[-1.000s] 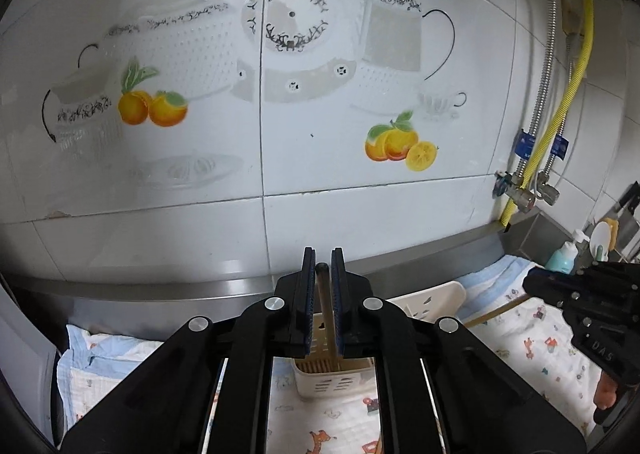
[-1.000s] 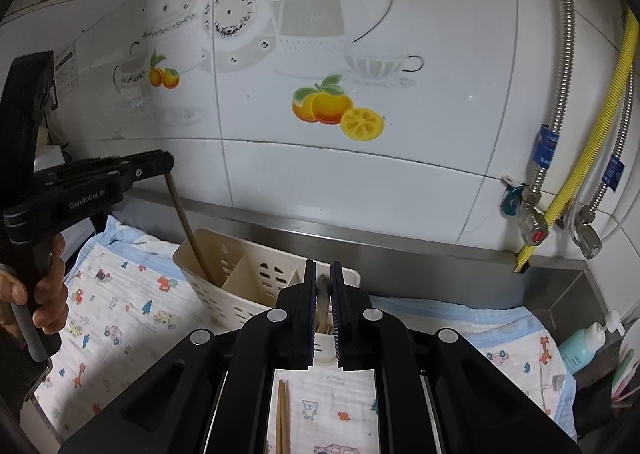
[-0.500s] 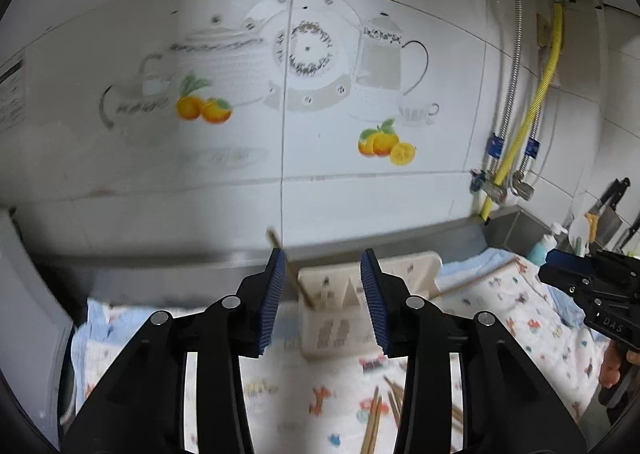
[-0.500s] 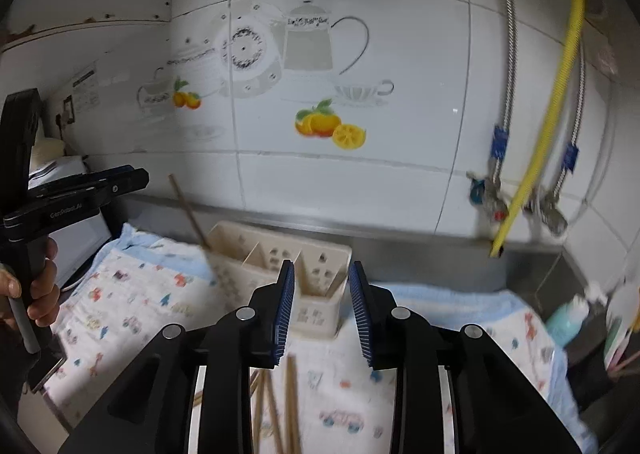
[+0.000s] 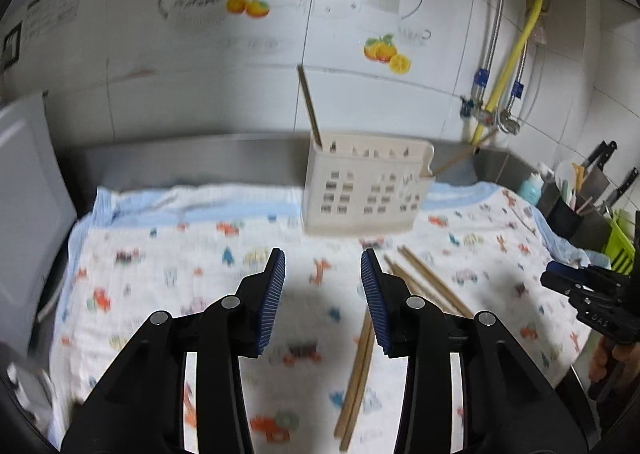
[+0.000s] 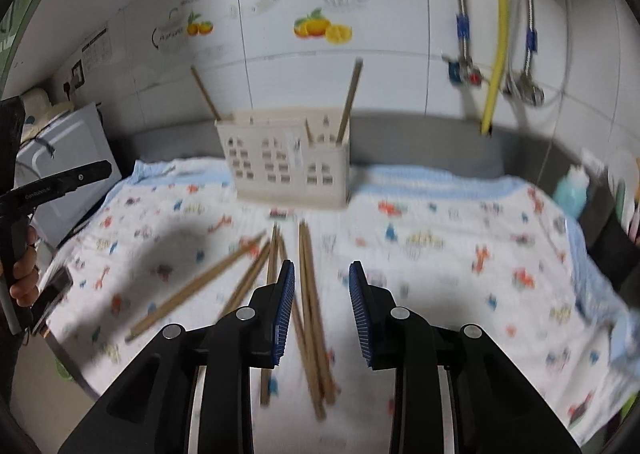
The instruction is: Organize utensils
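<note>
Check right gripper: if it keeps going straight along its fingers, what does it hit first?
Probably the loose chopsticks lying on the cloth. The right gripper is open and empty, angled down over that pile. The holder sits farther along. Depth is unclear, so cloth beside the pile is possible.

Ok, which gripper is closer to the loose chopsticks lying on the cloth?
Right. The right gripper hangs directly over the loose chopsticks, some showing between its open fingers. The left gripper is off to their side over bare cloth.

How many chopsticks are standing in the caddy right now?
2: one chopstick leans out of the caddy's left end, another chopstick rises from its right end. Shorter ones inside could be hidden.
</note>
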Motion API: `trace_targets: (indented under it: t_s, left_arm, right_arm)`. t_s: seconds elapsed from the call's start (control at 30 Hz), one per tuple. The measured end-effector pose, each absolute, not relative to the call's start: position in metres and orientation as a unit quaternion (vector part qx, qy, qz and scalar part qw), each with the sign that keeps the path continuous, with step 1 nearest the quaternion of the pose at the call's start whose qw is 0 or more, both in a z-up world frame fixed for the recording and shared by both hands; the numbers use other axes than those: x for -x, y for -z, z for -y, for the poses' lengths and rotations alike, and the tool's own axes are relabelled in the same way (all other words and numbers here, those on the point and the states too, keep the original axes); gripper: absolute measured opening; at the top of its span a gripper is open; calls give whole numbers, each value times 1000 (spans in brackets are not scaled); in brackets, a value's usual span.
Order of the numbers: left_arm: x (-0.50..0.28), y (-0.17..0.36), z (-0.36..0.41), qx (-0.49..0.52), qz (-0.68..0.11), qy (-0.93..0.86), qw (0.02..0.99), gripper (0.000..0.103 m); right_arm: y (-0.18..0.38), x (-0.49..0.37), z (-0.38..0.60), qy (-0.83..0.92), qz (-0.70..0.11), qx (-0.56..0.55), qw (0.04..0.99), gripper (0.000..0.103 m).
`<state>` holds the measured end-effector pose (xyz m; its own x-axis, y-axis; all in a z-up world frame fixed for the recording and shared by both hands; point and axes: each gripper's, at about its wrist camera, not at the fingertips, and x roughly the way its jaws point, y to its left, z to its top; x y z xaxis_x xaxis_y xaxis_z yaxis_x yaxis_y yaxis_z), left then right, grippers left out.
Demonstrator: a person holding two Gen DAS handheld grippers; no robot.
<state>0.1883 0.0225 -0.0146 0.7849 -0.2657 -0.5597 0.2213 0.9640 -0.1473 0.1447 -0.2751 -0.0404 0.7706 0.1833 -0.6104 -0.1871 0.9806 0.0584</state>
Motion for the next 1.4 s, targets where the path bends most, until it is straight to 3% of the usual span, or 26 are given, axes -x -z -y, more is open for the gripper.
trace_targets:
  t_s: [0.1, 0.13, 0.37, 1.0, 1.17, 1.4]
  left_arm:
    - [-172, 34, -24, 27, -315, 123, 941, 40]
    - [-168, 38, -25, 27, -318, 123, 940, 40]
    - [-148, 76, -33, 42, -354, 125, 926, 40]
    - [-137, 134, -12, 10, -418, 168, 893, 39]
    - [-145, 142, -5, -9, -431, 167, 887, 28]
    - [-153, 145, -6, -4, -434, 164, 886, 24]
  right_arm:
    - [58, -134, 276, -94, -336, 1, 937, 24]
    - [65, -130, 277, -95, -342, 0, 935, 17]
    - [99, -120, 273, -109, -371, -1, 922, 10]
    - [143, -155, 278, -126, -427, 15, 895, 9]
    - [146, -158, 278, -127, -429, 13, 894, 9]
    - [147, -159, 280, -127, -430, 15, 894, 9]
